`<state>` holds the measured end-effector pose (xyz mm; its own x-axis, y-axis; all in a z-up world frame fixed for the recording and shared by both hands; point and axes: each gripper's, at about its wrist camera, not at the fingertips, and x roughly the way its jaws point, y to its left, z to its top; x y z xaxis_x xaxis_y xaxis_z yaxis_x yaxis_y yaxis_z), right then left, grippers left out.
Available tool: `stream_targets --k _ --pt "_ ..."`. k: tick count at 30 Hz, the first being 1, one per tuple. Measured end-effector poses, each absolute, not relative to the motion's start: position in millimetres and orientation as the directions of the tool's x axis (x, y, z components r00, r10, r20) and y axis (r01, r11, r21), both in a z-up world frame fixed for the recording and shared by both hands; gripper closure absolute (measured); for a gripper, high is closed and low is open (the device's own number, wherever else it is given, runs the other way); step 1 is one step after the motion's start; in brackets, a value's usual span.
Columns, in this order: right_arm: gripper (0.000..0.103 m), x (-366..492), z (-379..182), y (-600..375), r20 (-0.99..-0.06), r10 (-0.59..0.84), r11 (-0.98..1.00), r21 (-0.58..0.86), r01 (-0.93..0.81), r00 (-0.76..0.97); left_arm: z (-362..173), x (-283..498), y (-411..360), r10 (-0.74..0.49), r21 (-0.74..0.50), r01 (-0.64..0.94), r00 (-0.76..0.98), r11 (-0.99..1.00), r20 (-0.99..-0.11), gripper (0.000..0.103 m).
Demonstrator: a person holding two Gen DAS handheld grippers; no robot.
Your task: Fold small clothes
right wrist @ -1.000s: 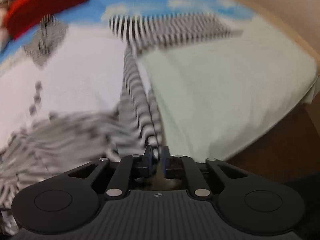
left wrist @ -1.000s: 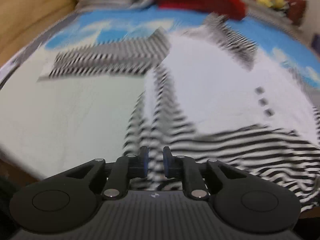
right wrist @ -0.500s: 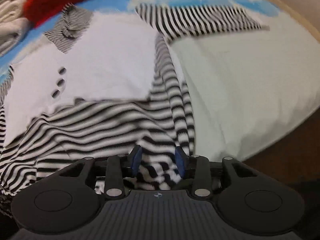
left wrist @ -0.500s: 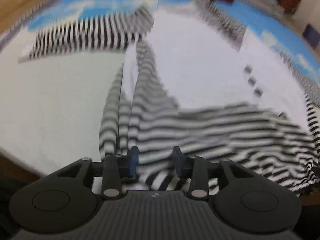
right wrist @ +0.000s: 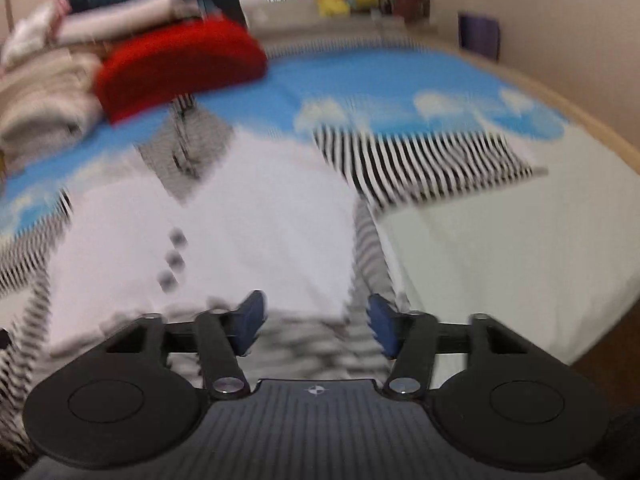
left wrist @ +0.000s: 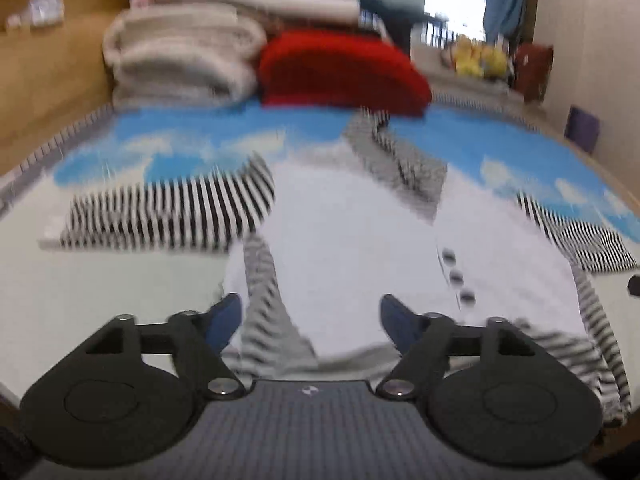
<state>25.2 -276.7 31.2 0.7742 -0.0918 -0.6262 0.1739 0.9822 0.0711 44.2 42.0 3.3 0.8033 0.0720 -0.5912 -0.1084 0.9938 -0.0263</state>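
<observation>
A white top with black-and-white striped sleeves, collar and hem point(left wrist: 352, 248) lies spread flat on the blue cloud-print bedsheet point(left wrist: 192, 148). Both the left gripper point(left wrist: 310, 318) and right gripper point(right wrist: 316, 320) gape wide, holding nothing. A red cushion point(left wrist: 340, 68) sits beyond.

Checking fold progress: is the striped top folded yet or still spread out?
Mostly spread: the striped top lies flat on the bed, one sleeve straight out sideways. Its hem looks bunched near the open left gripper.

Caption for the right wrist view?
Open right gripper over the hem of a striped-and-white shirt spread on the bed.
</observation>
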Motion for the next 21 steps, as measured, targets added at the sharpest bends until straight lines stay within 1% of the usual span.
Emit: stream_targets --k 2,4,6,7,11,14,18,20,21 --pt "0.013 23 40 -269 -0.567 -0.094 0.984 0.069 0.162 0.818 14 44 42 0.086 -0.016 -0.113 0.832 0.993 -0.548 0.019" --pt "0.009 23 47 -261 -0.529 -0.095 0.987 0.058 0.148 0.843 25 47 45 0.088 -0.004 -0.107 0.843 0.994 -0.53 0.019" --pt "0.005 26 50 -258 -0.518 -0.093 0.987 0.062 0.145 0.85 37 51 48 0.103 0.017 -0.11 0.848 0.994 -0.52 0.019" --pt "0.001 28 50 -258 -0.524 -0.093 0.987 0.061 0.146 0.847 44 54 52 0.1 0.012 -0.109 0.854 0.994 -0.51 0.019" --pt "0.001 36 48 -254 -0.571 -0.082 0.986 0.07 0.148 0.817 67 75 66 0.034 -0.028 -0.055 0.871 0.998 -0.491 0.019" --pt "0.001 41 44 -248 -0.596 -0.118 0.987 0.02 0.162 0.794 72 104 76 -0.008 -0.014 0.001 0.868 1.0 -0.497 0.019" --pt "0.001 52 49 -241 -0.643 -0.11 0.991 -0.011 0.135 0.758 58 151 101 -0.015 0.004 0.021 0.843 1.0 -0.538 0.019" --pt "0.001 60 60 -236 -0.64 -0.105 0.994 -0.036 0.107 0.761 44 172 120 0.007 0.016 0.002 0.833 1.0 -0.553 0.019" --pt "0.001 65 67 -233 -0.63 -0.104 0.994 -0.053 0.09 0.77 35 180 130 0.024 0.025 -0.012 0.828 1.0 -0.56 0.022"
